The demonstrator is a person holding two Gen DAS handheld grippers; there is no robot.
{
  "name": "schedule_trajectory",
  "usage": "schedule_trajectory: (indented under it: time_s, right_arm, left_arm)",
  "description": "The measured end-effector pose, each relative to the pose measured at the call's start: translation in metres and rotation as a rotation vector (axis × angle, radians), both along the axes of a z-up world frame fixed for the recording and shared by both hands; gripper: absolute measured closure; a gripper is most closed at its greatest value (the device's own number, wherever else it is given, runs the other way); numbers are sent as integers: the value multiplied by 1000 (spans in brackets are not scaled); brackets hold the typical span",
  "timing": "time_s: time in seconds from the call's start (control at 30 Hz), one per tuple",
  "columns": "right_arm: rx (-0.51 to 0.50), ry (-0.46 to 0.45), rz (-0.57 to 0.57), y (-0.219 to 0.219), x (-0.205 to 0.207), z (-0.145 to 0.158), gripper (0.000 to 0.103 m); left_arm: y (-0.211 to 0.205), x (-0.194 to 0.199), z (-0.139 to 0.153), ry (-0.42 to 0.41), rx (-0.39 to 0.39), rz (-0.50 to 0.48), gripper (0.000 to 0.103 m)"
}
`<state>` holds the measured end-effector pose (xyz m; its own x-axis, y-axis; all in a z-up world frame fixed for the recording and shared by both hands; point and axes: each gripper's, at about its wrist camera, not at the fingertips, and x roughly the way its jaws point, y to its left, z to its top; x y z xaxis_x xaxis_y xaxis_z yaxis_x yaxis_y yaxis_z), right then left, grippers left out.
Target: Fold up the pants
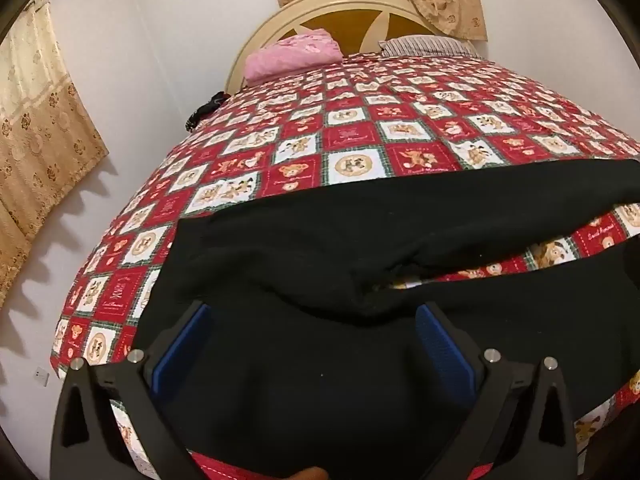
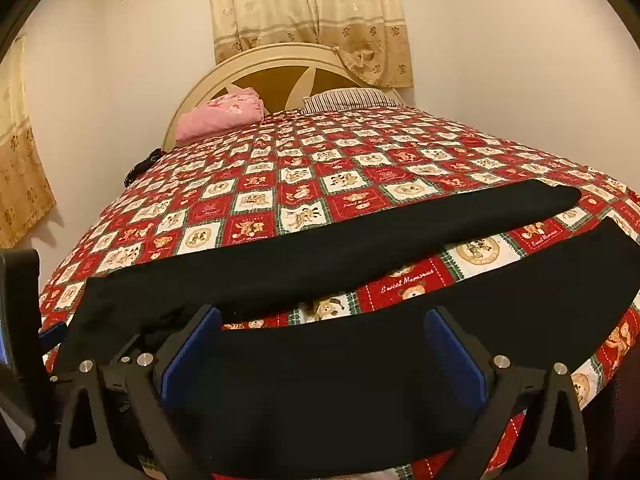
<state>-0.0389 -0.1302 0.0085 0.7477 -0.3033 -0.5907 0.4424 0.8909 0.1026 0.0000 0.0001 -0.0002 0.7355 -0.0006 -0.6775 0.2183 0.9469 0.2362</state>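
Your black pants (image 1: 360, 248) lie spread flat near the foot of the bed, on the red teddy-bear bedspread (image 1: 352, 136), with the two legs running off to your right and a wedge of bedspread showing between them. The waist end is under your left gripper (image 1: 316, 312); the near leg is under your right gripper (image 2: 324, 316).

Both grippers have their blue pads spread wide apart with nothing between them, hovering over the fabric (whether the fingertips touch the cloth is hard to tell).

The step in hand looks like the first fold, leg onto leg. To do it well, pinch the near edge of the near leg at two points, one by the waist and one further along the leg, and take only that leg's layers. Lift both ends together and carry them over evenly so the near leg lands squarely on the far one, seams aligned, without dragging the bedspread.

Counted: one pair of pants with two legs, two grippers, one pink folded blanket (image 1: 292, 54) and one striped pillow (image 1: 424, 45) by the one headboard (image 1: 256, 32), two curtains in view.
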Motion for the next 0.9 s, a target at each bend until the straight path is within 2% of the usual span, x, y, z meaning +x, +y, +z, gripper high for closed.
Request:
schedule_trajectory:
  time_s: [0.27,0.3,0.9]
  right_arm:
    - [6,4,-11,-4,0,-2,1]
    - [9,8,-10,-3,0,-4,1]
    - [45,37,-4,-7,4,-7,1]
  left_arm:
    - [0,-6,-4,24,-3,19,0]
    - [-2,0,-7,46,-24,-16,0]
    - [1,2,-7,61,-13,-14,0]
